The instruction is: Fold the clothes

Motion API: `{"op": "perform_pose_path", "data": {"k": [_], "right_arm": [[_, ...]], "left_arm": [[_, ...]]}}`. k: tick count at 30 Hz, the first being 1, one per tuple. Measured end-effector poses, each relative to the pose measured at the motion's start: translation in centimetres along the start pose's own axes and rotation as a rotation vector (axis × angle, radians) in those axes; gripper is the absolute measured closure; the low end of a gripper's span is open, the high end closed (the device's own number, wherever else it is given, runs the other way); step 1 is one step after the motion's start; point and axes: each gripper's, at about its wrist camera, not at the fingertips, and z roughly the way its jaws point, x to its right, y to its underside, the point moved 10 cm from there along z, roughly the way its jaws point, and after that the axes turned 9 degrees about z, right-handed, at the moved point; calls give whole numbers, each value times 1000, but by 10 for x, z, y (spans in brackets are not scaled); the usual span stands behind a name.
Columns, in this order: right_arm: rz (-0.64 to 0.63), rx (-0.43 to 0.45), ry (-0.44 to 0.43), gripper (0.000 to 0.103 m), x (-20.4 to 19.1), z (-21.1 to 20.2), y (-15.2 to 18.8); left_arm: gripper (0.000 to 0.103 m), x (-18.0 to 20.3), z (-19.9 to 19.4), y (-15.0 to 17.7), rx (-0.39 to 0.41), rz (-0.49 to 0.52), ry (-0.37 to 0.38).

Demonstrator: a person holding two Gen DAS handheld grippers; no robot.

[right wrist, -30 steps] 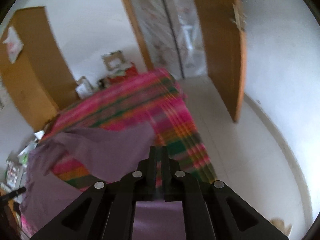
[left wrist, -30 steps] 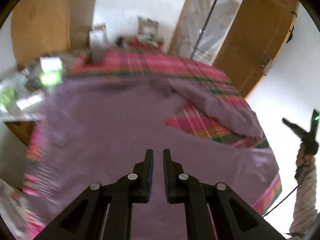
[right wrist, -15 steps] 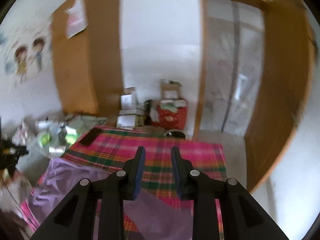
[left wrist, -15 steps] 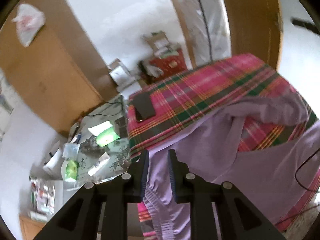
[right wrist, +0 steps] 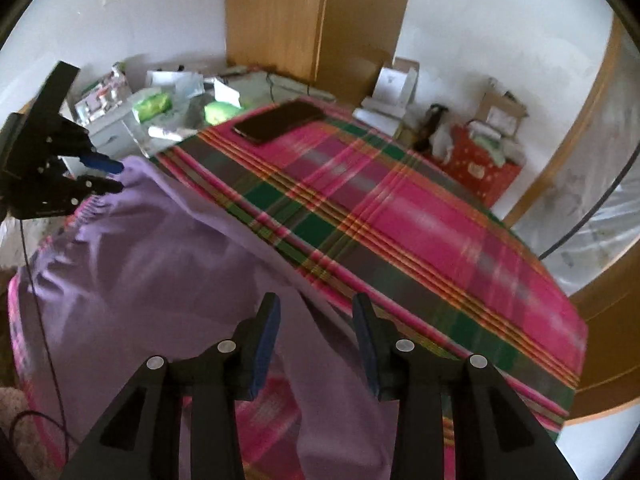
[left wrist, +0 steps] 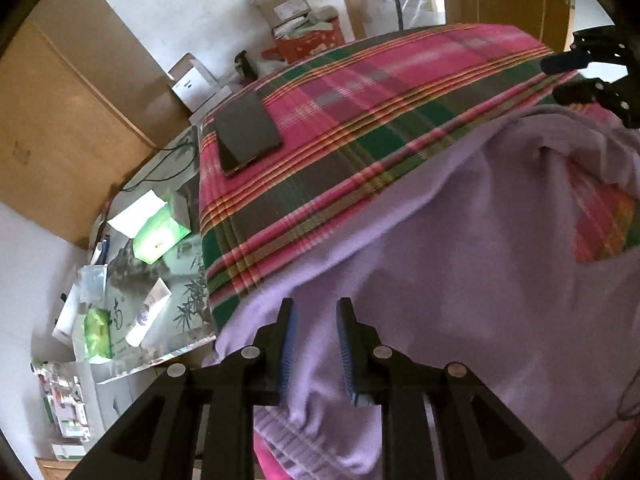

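Note:
A purple garment [left wrist: 460, 280] lies rumpled on a bed with a pink and green plaid cover [left wrist: 360, 112]. My left gripper [left wrist: 316, 312] hangs over the garment's ribbed end at the bed's edge. Its jaws stand apart and cloth shows below the gap, unpinched. In the right wrist view the left gripper [right wrist: 118, 178] has its tips at the garment's corner. My right gripper [right wrist: 316, 308] is opening above the garment's [right wrist: 160, 272] long edge, with nothing pressed between its pads. The right gripper [left wrist: 560, 78] also shows in the left wrist view, at the far end of that edge.
A dark phone [left wrist: 246, 132] lies on the plaid cover near its corner. Beside the bed stands a glass-topped table [left wrist: 168, 280] littered with green packets and boxes. A wooden wardrobe [right wrist: 316, 16], cartons [right wrist: 480, 152] on the floor and a door frame lie beyond. A thin cable [right wrist: 40, 320] trails across the garment.
Both grippers have swung across to the garment's edge by the plaid cover. The right gripper was shut with purple cloth at its jaws and now stands open. The left jaws have widened.

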Motion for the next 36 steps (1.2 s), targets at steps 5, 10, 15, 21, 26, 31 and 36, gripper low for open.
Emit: {"op": "perform_pose_path", "data": {"k": [5,10,15,21,26,31,36], "right_arm": [[-77,-32,-47,63,-19,28,-1],[-144,-63,-30,63,-31,54,-2],[-105,-100,-30,63,-20,72,-6],[-14,-136,-75,70,-10,83,-11],[72,-134,-139,98,-12,88,-18],[133,-104,-114,100,-4,91,-27],[159,-45,-73,100,3,86,-40]], "left_arm": [[82,-7,24,0,-23,-5,2],[82,-16,48,-5,-45,-39,15],[82,-21,55,-10,-35,-55,28],[82,-27,59,-15,-24,-83,51],[99,-22,61,-19,-4,-60,81],[102,-22,59,-24,9,-42,11],[102,-41,50,-36,60,-117,-3]]}}
